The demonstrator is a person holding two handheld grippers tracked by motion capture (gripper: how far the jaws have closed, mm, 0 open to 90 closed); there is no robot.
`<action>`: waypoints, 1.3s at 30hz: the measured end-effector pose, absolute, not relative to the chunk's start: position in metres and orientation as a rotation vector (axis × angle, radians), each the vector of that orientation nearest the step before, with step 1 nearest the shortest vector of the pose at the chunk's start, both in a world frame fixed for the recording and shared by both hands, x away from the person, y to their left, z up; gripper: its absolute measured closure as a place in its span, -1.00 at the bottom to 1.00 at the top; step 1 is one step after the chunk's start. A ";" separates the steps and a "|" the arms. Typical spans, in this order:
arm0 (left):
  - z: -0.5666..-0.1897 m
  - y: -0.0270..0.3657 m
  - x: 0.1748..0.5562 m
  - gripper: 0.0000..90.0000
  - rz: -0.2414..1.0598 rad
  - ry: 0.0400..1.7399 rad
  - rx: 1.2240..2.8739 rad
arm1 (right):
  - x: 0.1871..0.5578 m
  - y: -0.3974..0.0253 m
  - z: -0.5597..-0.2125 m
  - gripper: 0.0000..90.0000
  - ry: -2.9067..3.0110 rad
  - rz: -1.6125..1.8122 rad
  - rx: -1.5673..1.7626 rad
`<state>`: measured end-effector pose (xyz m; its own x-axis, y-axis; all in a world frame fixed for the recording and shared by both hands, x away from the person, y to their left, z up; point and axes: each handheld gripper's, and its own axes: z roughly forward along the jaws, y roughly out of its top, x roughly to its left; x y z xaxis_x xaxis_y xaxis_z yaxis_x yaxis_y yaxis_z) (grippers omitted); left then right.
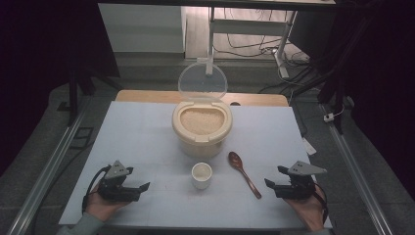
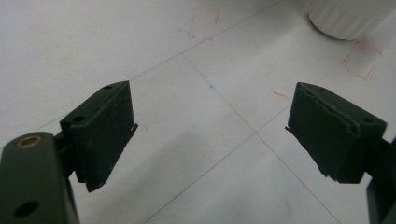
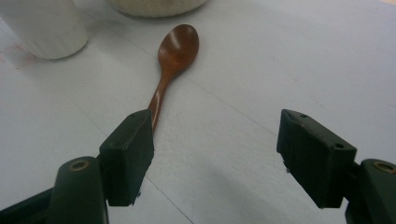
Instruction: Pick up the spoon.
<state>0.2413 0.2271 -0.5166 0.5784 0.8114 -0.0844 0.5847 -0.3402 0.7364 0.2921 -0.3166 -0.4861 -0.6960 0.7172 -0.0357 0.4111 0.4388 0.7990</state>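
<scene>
A cream rice container (image 1: 200, 128), full of rice, stands mid-table with its clear lid (image 1: 202, 82) tipped up behind it. In front of it are a small white cup (image 1: 201, 175) and a brown wooden spoon (image 1: 243, 174) lying with its bowl toward the container. My left gripper (image 1: 138, 179) rests open at the front left, its jaws wide over bare table (image 2: 212, 135), with the cup (image 2: 348, 16) ahead to its right. At the front right my right gripper (image 1: 274, 176) is open and holds nothing (image 3: 217, 149). The spoon (image 3: 170, 60) lies ahead, its handle end hidden behind the left jaw.
The white table top (image 1: 147, 132) carries faint red pen marks (image 2: 359, 63) near the cup. The cup (image 3: 44, 25) and the container's base (image 3: 156, 5) sit at the top of the right gripper view. Metal rails run down both table sides; cables lie on the floor beyond.
</scene>
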 end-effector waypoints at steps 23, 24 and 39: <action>-0.518 0.225 0.242 -0.69 0.379 1.104 2.070 | 0.285 -0.278 -0.459 -0.35 2.416 1.078 0.938; -0.518 0.225 0.242 -0.69 0.378 1.103 2.069 | 0.284 -0.275 -0.458 -0.35 2.424 1.074 0.939; -0.519 0.224 0.242 -0.69 0.379 1.101 2.077 | 0.289 -0.253 -0.454 -0.34 2.492 0.978 0.973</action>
